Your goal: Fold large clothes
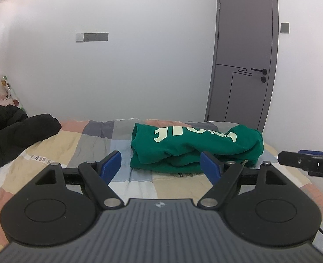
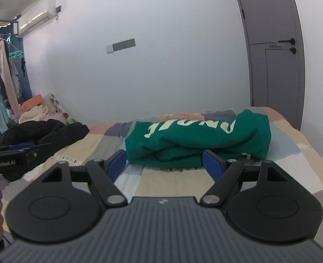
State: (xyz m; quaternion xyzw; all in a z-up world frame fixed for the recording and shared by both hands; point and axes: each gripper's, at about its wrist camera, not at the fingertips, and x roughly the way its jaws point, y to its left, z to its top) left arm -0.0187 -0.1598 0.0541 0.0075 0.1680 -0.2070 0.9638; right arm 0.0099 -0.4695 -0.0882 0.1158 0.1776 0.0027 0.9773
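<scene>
A green garment with pale lettering (image 1: pixel 194 146) lies folded into a thick bundle on the patchwork bedspread (image 1: pixel 91 146); it also shows in the right wrist view (image 2: pixel 196 138). My left gripper (image 1: pixel 161 164) is open and empty, hovering just in front of the bundle's near edge. My right gripper (image 2: pixel 164 161) is open and empty, also just short of the bundle. The right gripper's body shows at the right edge of the left wrist view (image 1: pixel 308 162), and the left gripper's body at the left edge of the right wrist view (image 2: pixel 14 157).
A black jacket (image 1: pixel 14 131) lies on the bed's left side, with pillows and soft items (image 2: pixel 41 109) behind it. A white wall is behind the bed, a grey door (image 1: pixel 244 61) at the right. Hanging clothes (image 2: pixel 1 70) are at far left.
</scene>
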